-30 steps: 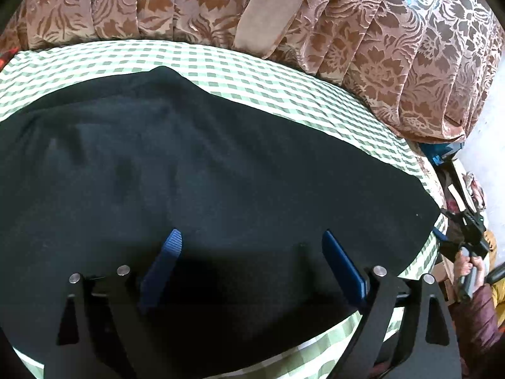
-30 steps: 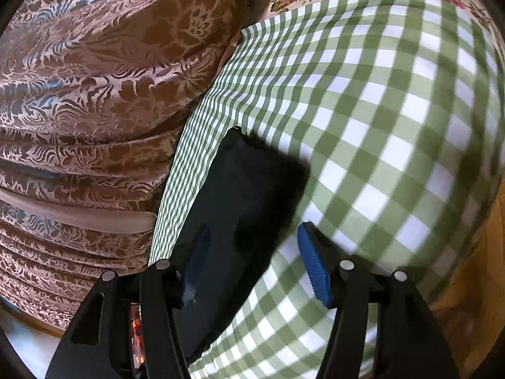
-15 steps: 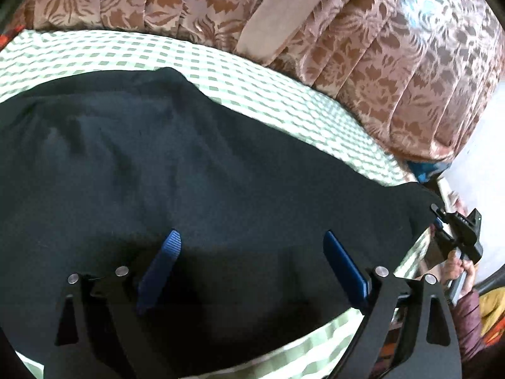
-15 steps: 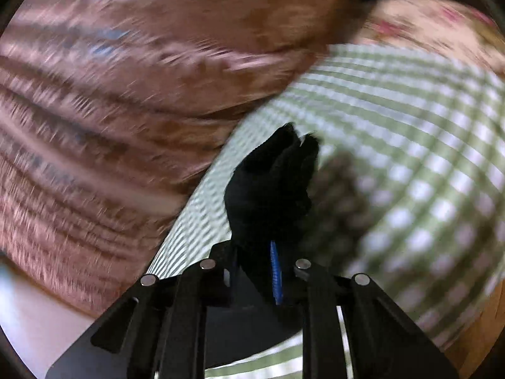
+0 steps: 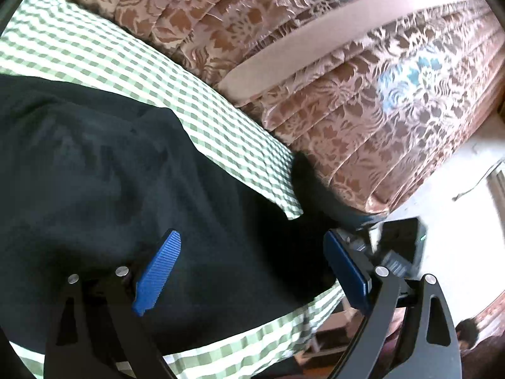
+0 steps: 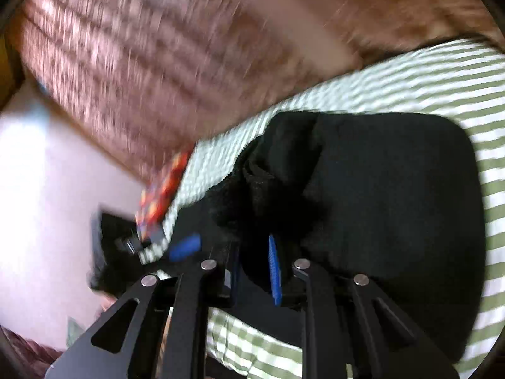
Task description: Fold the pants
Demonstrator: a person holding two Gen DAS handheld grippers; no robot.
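Black pants lie spread on a green-and-white checked cloth. My left gripper hovers just over them, open, with nothing pinched between its blue pads. In the blurred right wrist view my right gripper is shut on a bunched end of the pants, which rises from the jaws and drapes over the flat part. That lifted end and the right gripper's body show at the left view's right side. The left gripper's pad appears close by in the right view.
A brown floral curtain hangs right behind the table's far edge. Pale floor lies beyond the table's right end. A red patterned item sits at the cloth's edge in the right wrist view. The table's near edge runs below the left gripper.
The right gripper shut on the pants' end, lifted it and swung fast back over the spread pants, rolling as it went. The left gripper stayed open, rolled and shifted slightly toward the table's end.
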